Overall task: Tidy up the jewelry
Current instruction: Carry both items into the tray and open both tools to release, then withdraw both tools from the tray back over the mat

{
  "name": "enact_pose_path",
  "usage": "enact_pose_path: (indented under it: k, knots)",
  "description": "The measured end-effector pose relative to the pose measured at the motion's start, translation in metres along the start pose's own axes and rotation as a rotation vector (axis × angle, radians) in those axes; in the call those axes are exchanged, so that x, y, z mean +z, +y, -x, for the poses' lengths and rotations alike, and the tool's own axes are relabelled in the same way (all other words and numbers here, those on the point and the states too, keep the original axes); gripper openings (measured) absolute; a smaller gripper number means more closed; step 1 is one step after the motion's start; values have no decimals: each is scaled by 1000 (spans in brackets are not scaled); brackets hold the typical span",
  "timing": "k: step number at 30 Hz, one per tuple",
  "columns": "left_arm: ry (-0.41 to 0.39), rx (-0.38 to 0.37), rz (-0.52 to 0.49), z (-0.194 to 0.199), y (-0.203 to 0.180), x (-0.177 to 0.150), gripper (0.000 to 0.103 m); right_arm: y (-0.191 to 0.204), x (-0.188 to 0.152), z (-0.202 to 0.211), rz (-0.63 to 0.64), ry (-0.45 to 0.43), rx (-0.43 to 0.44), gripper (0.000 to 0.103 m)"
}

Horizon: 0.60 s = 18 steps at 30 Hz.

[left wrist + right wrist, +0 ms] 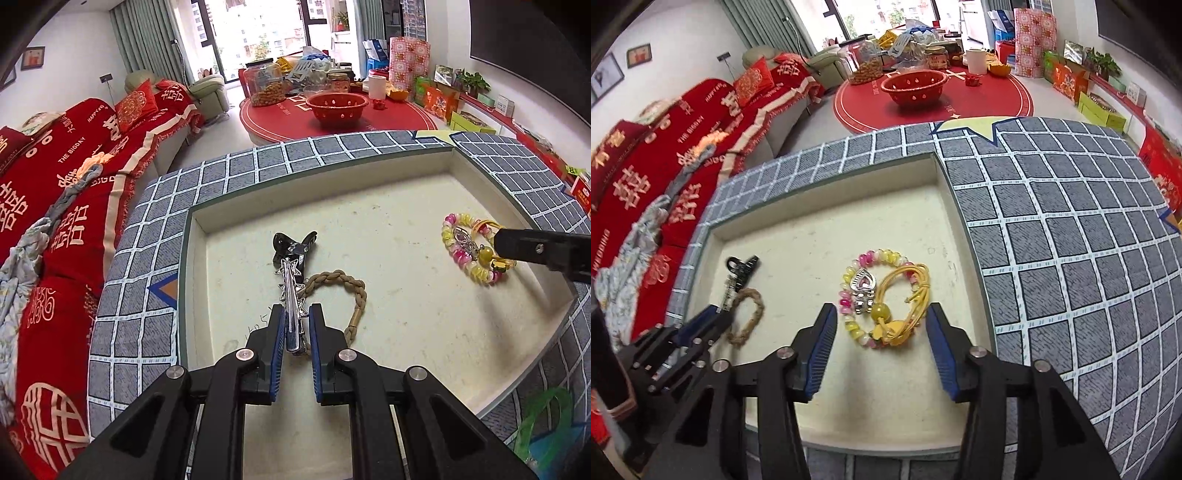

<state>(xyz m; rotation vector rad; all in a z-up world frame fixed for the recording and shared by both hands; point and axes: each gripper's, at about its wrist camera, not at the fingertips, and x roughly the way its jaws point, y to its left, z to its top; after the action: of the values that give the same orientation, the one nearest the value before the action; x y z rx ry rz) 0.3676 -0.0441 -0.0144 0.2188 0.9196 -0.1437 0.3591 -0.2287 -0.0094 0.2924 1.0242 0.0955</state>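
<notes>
A silver star hair clip (291, 295) with a black end lies in the cream tray (388, 206). My left gripper (297, 314) straddles its near end with narrowly parted jaws; I cannot tell whether the pads touch it. A braided tan bracelet (351, 291) lies just right of it. My right gripper (882, 314) is open around a pink and yellow bead bracelet (866, 288) with a silver heart charm and a yellow cord bracelet (908, 291). That bead bracelet also shows in the left wrist view (469, 247), with the right gripper's finger (543, 247) at it.
The tray is sunk into a grey grid-patterned surface (1071, 240). A red-covered sofa (55, 184) stands to the left. A round red table (343, 118) with a red bowl and jars stands beyond.
</notes>
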Motion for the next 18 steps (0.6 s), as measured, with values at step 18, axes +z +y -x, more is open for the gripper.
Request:
enact_pose_path:
  k: [18]
  knots:
    - [-27,2,-7,14,-3,1,26,-13,-29,45,-71,-46,110,68]
